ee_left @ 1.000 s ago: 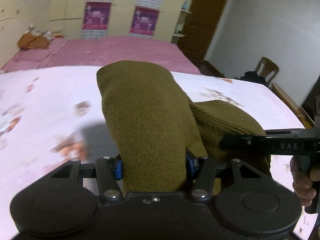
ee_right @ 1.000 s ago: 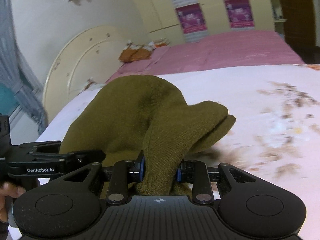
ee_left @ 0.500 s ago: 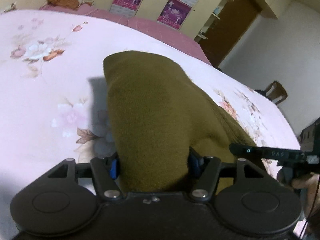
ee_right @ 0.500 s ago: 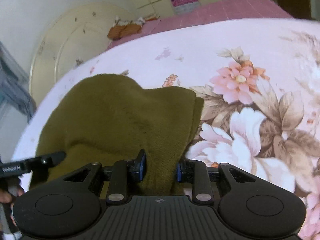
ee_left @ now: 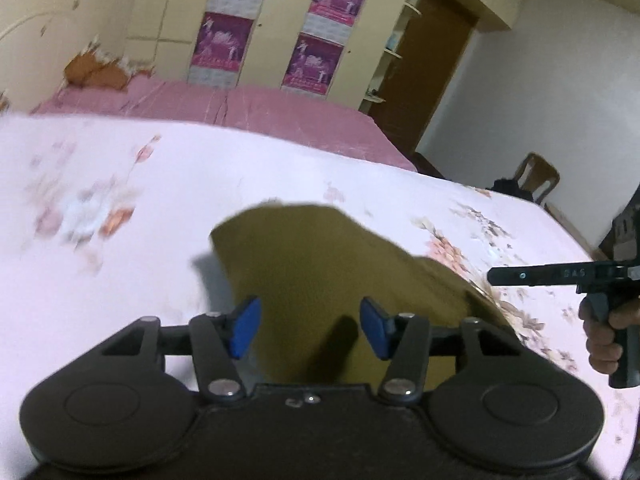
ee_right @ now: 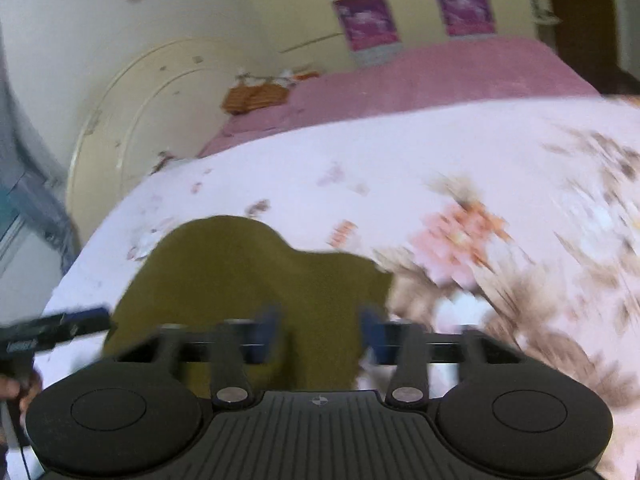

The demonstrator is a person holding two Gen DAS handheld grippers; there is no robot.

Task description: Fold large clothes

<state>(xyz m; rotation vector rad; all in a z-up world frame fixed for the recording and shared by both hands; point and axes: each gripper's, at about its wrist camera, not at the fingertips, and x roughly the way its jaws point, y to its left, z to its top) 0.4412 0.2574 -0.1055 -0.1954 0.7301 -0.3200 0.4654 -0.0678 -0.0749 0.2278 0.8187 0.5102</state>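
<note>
Both grippers let go of the olive knit garment [ee_left: 320, 264], which now lies in a compact heap on the floral bedspread [ee_left: 120, 264]. Half a second ago each pair of blue pads was clamped on a bunched fold of the knit; now the left gripper [ee_left: 310, 326] stands with its fingers spread wide, nothing between them, the cloth lying beyond and beneath at 12 o'clock. The right gripper [ee_right: 318, 334] also shows its fingers parted and empty, though motion blur smears that view, with the garment at 11 o'clock from its tips and the flowered print sweeping off toward 3 o'clock. In the left view the other tool and the hand [ee_left: 608, 340] on its grip sit at 3 o'clock, clear of the cloth. The release suggests one fold has just been laid down; the heap looks rounded rather than flat, so pressing it smooth or taking a fresh edge for another fold likely comes next. A pink bed [ee_left: 224, 108] and postered wardrobe [ee_left: 272, 36] fill the background at 12 o'clock.
</note>
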